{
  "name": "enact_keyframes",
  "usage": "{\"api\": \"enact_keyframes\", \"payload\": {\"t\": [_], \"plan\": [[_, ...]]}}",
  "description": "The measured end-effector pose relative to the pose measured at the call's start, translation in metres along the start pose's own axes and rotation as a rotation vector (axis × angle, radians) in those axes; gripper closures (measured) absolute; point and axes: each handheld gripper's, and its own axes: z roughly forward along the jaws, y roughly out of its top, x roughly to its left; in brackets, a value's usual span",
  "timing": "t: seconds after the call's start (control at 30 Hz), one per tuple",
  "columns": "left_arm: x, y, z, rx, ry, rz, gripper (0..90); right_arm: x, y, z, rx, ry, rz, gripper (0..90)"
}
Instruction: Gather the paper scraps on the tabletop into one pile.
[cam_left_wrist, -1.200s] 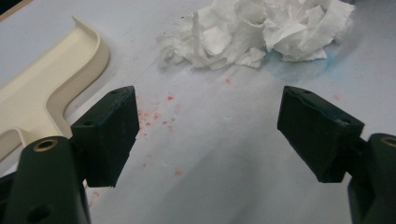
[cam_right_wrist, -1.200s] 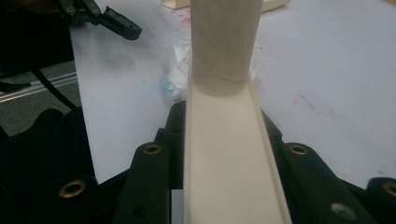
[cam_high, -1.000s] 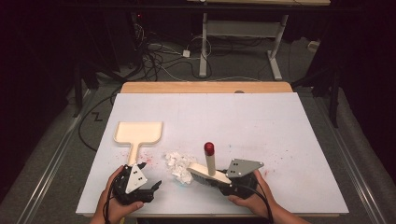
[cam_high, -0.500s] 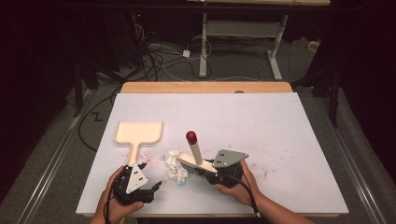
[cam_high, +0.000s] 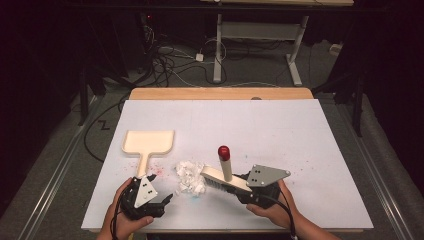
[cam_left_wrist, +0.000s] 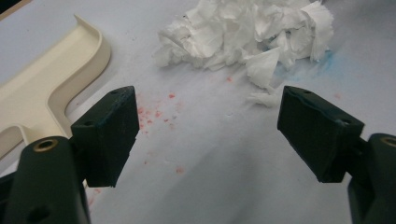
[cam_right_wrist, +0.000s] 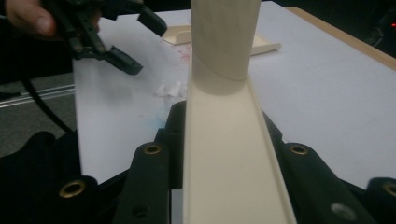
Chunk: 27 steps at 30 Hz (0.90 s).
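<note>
The right gripper (cam_high: 239, 189) clamps the brush (cam_high: 225, 178); paper scraps (cam_high: 190, 175) lie just left, apparently touching its bristles. The left gripper (cam_high: 162, 200) gapes empty near the dustpan (cam_high: 148, 142).

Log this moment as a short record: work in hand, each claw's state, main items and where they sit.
work: sweeping paper scraps toward a dustpan
right claw: shut on brush, bristles beside the scraps
left claw: open, nothing between its pads, near the dustpan handle
paper scraps: white pile between the two claws
dustpan: cream, flat on the table, left of the pile
table: white top, faint red and blue stains
</note>
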Motion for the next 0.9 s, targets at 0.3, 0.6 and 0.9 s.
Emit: {"api": "enact_keyframes", "payload": {"t": [0.3, 0.6, 0.9], "plan": [[0.002, 0.000, -0.003, -0.024, 0.010, 0.002, 20.1, 0.012, -0.005, 0.012, 0.033, 0.077, -0.017, 68.5], [0.001, 0.000, -0.002, -0.015, 0.001, -0.003, 20.1, 0.012, -0.007, 0.041, 0.051, 0.041, -0.018, 68.5], [0.002, -0.002, -0.002, -0.009, 0.002, -0.012, 20.0, 0.001, -0.001, 0.017, 0.008, 0.039, 0.002, 68.5]]}}
